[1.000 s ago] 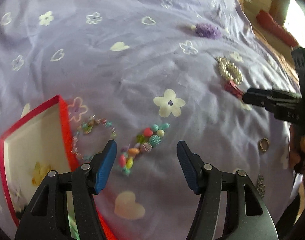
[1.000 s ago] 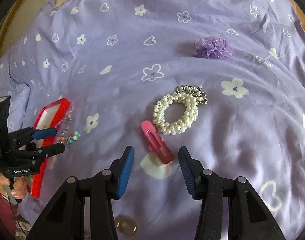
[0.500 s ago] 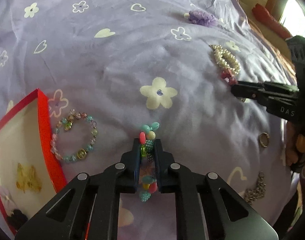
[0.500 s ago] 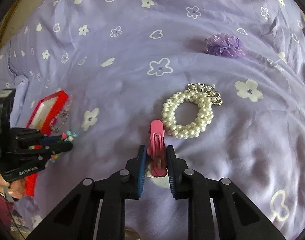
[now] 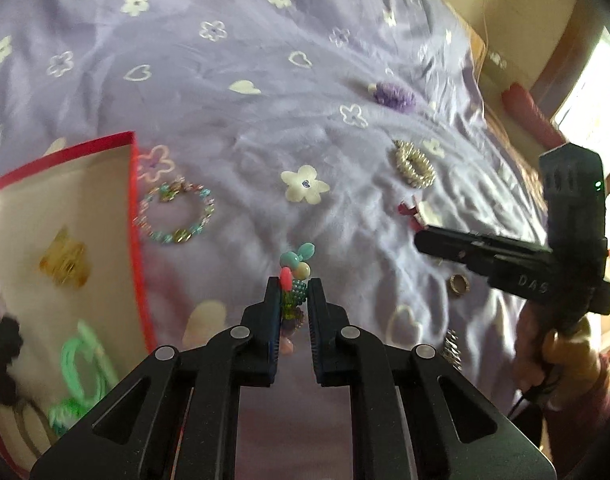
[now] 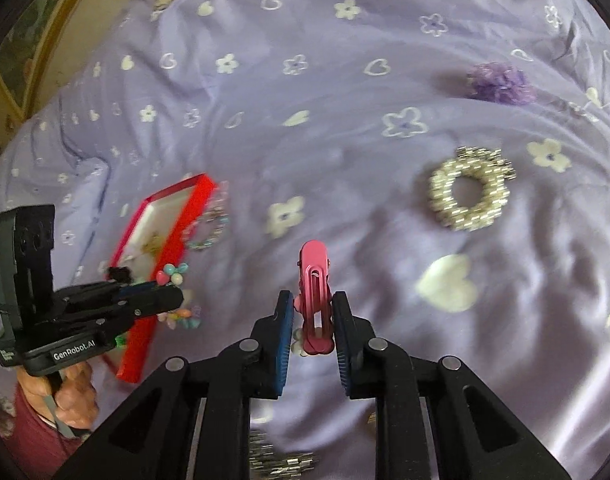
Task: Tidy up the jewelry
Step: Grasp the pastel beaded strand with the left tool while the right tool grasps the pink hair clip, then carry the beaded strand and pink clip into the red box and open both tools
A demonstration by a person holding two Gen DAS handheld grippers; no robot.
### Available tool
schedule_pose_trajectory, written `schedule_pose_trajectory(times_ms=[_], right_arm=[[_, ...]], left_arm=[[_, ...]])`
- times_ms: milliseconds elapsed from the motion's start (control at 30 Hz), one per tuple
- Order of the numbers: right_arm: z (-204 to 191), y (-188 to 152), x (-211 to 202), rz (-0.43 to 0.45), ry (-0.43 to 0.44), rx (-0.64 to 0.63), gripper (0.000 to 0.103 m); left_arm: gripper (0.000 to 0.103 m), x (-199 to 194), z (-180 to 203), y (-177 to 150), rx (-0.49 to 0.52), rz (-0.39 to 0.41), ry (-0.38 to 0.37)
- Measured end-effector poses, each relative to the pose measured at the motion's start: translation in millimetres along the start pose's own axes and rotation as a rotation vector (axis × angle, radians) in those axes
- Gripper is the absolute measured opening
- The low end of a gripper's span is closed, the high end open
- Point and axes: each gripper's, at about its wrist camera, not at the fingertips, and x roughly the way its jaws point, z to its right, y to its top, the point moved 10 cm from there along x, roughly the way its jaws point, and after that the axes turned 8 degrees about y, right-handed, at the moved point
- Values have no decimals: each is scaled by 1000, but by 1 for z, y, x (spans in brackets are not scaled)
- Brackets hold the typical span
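Beaded bracelet (image 5: 293, 280): multicoloured, clamped between the fingers of the left gripper (image 5: 292, 312), lower centre of the left wrist view; part of it hangs below the fingers, clear of the bedspread as far as can be told.
Pink hair clip (image 6: 315, 300): clamped upright between the fingers of the right gripper (image 6: 313, 320), lower centre of the right wrist view; appears lifted off the cloth.
Red box (image 5: 139, 240): open, left edge of the left wrist view; holds a green hair tie (image 5: 83, 368), a dark item (image 5: 1, 344) and a yellowish piece (image 5: 67, 262).
Items left out: pastel bead bracelet (image 5: 175, 216) just beside the box wall; pearl bracelet (image 6: 469, 196), right of the right wrist view; purple scrunchie (image 6: 501, 84), upper right; ring (image 5: 459, 283) and a silver chain (image 6: 281, 462), low in frame.
Surface: lilac bedspread (image 6: 305, 120) with flower and heart print; a bed, not a desk.
Progress: judged under way; some pieces boxed, two in hand, at least five on the bedspread.
Left hand pose: gripper level, close to the box's right wall.
Right hand pose: gripper pointing across the bed, well apart from the box.
Next step, as judged: carry both pieces over the box and release.
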Motion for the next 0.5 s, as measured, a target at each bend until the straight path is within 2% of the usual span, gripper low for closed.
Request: schedule_pose_trajectory(times_ms=[500], right_arm=[[-86,-25,22,-57,102,-84,19]], left_arm=[[11,-68,-47,-35,-150,85,10]])
